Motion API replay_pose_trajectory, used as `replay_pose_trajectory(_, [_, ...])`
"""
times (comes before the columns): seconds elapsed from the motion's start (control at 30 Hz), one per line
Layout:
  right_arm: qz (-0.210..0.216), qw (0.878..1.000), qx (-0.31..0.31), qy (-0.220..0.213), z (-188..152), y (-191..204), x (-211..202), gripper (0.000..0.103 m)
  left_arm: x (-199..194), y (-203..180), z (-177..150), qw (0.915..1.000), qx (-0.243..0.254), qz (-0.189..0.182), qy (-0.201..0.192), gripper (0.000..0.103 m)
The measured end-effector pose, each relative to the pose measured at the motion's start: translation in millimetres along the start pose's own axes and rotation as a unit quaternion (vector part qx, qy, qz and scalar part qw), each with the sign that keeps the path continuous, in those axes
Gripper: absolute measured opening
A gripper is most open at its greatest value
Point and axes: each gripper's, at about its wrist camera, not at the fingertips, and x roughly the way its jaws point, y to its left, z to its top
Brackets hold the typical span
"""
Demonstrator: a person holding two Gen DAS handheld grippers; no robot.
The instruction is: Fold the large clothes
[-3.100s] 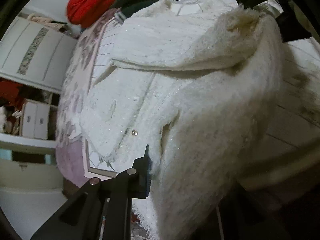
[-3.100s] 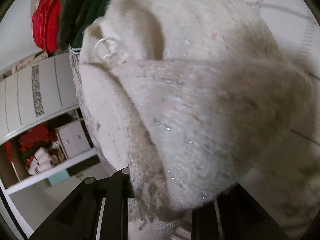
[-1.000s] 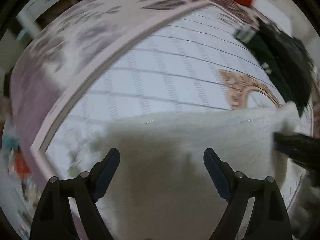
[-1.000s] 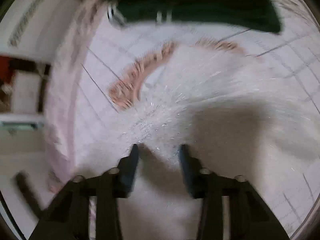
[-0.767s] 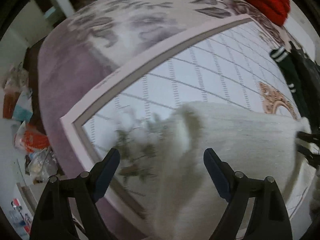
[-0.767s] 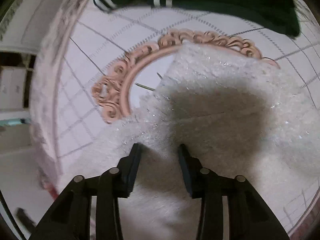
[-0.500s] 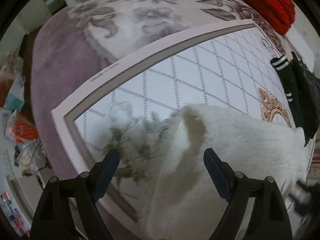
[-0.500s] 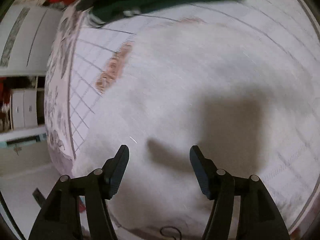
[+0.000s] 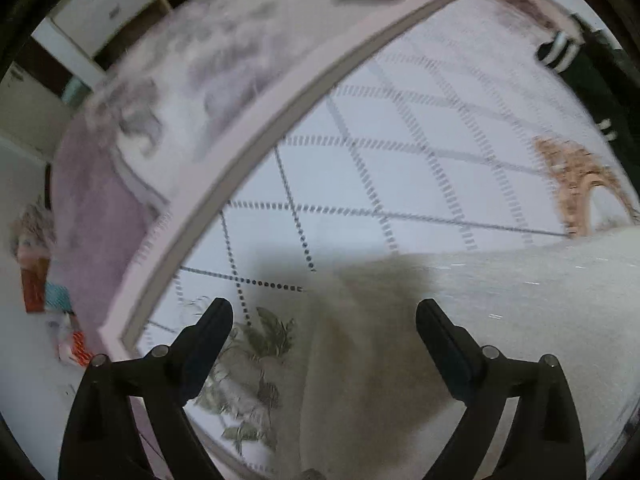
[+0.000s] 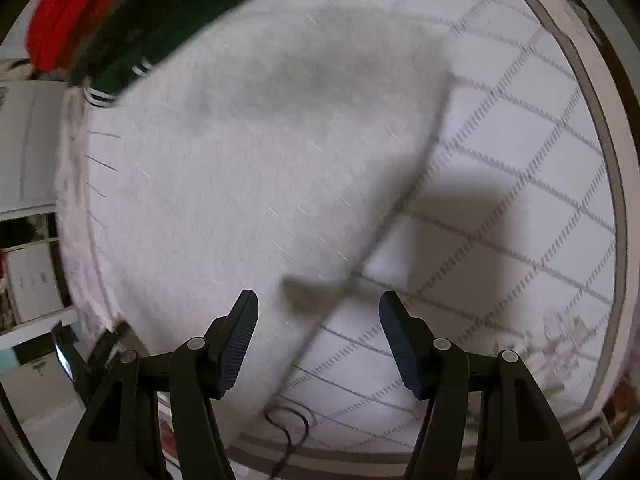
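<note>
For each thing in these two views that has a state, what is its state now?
white fluffy garment: lying flat on the bed, released.
left tongs: opening, above the garment's edge, gripping nothing.
right tongs: open, empty, over the garment's edge.
dark green garment: bunched beyond the white one.
red knit: piled.

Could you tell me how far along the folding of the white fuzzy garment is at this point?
Done: the white garment lies flat as a compact folded shape on the bedspread. In hand: nothing; the left tongs are opening above its edge and the right tongs stand open over its corner, gripping no cloth. Left: the dark green garment and red garment still lie heaped.
</note>
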Motion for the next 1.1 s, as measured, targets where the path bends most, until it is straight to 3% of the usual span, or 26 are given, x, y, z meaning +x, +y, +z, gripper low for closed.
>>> replay_pose_trajectory(0.07, [0.012,0.999,-0.029,-0.004,10.6,20.9,-0.6,0.065,-31.8,-16.8,-4.6,0.9995,0.012,0.004,-0.027,0.095])
replay_pose_trajectory(0.17, [0.027,0.992,-0.121,-0.006,31.2,81.2,14.5,0.062,-57.1,-51.3,-9.9,0.9985,0.031,-0.019,-0.042,0.095])
replay_pose_trajectory(0.27, [-0.002,0.980,-0.197,0.033,47.8,134.2,66.9,0.044,-56.6,-85.1,-12.4,0.9975,0.050,-0.036,-0.034,0.095])
replay_pose_trajectory(0.3, [-0.044,0.975,-0.212,0.059,52.1,143.7,94.2,0.044,-53.7,-93.1,-10.0,0.9974,0.053,-0.040,-0.027,0.095])
replay_pose_trajectory(0.33, [-0.060,0.973,-0.212,0.066,57.0,146.7,109.5,0.045,-50.8,-103.4,-9.5,0.9970,0.056,-0.048,-0.021,0.095])
replay_pose_trajectory(0.43, [-0.061,0.973,-0.204,0.088,69.6,153.4,110.2,0.045,-45.6,-123.0,-9.6,0.9966,0.057,-0.058,-0.011,0.095])
replay_pose_trajectory(0.5, [-0.018,0.979,-0.180,0.098,73.9,139.7,81.3,0.045,-46.3,-133.7,-9.1,0.9957,0.054,-0.075,-0.007,0.095])
replay_pose_trajectory(0.53, [0.006,0.982,-0.171,0.081,75.2,128.2,59.6,0.047,-47.6,-140.8,-9.3,0.9948,0.056,-0.085,-0.006,0.095])
replay_pose_trajectory(0.57, [0.020,0.986,-0.160,0.050,76.0,111.5,35.2,0.061,-47.5,-148.6,-8.9,0.9940,0.062,-0.090,-0.006,0.095])
replay_pose_trajectory(0.63, [0.017,0.992,-0.122,-0.012,78.5,71.7,0.0,0.076,-39.9,-163.8,-9.1,0.9937,0.077,-0.082,-0.007,0.095])
replay_pose_trajectory(0.7, [0.011,0.996,-0.071,-0.058,91.3,20.0,-13.6,0.076,-24.8,-177.1,-5.4,0.9940,0.086,-0.067,-0.004,0.095])
replay_pose_trajectory(0.73, [0.012,0.997,-0.055,-0.054,99.8,5.6,-7.5,0.075,-15.4,-182.7,-2.2,0.9940,0.088,-0.064,-0.002,0.095])
replay_pose_trajectory(0.77, [0.009,0.998,-0.031,-0.045,112.3,-16.2,4.5,0.066,-7.1,-186.3,1.7,0.9940,0.088,-0.065,0.000,0.103])
replay_pose_trajectory(0.8, [0.003,0.999,0.003,-0.035,126.3,-42.3,27.0,0.061,-4.4,-187.0,4.9,0.9939,0.086,-0.070,0.000,0.103])
replay_pose_trajectory(0.87, [0.024,0.999,0.037,-0.019,135.3,-61.1,47.7,0.061,-5.6,-186.2,11.7,0.9933,0.085,-0.079,-0.001,0.103])
replay_pose_trajectory(0.97, [0.037,0.997,0.035,-0.059,118.8,-52.1,14.3,0.061,-14.7,-182.2,11.8,0.9928,0.091,-0.078,-0.001,0.103])
replay_pose_trajectory(1.03, [0.047,0.993,0.042,-0.100,95.6,-58.2,-17.4,0.074,-21.4,-177.5,8.7,0.9932,0.087,-0.077,0.000,0.103])
replay_pose_trajectory(1.07, [0.051,0.990,0.066,-0.116,82.2,-71.1,-28.2,0.086,-24.6,-175.0,7.0,0.9932,0.084,-0.080,0.001,0.103])
replay_pose_trajectory(1.1, [0.065,0.986,0.090,-0.121,73.8,-84.1,-29.1,0.091,-27.4,-172.2,5.2,0.9935,0.081,-0.080,0.002,0.103])
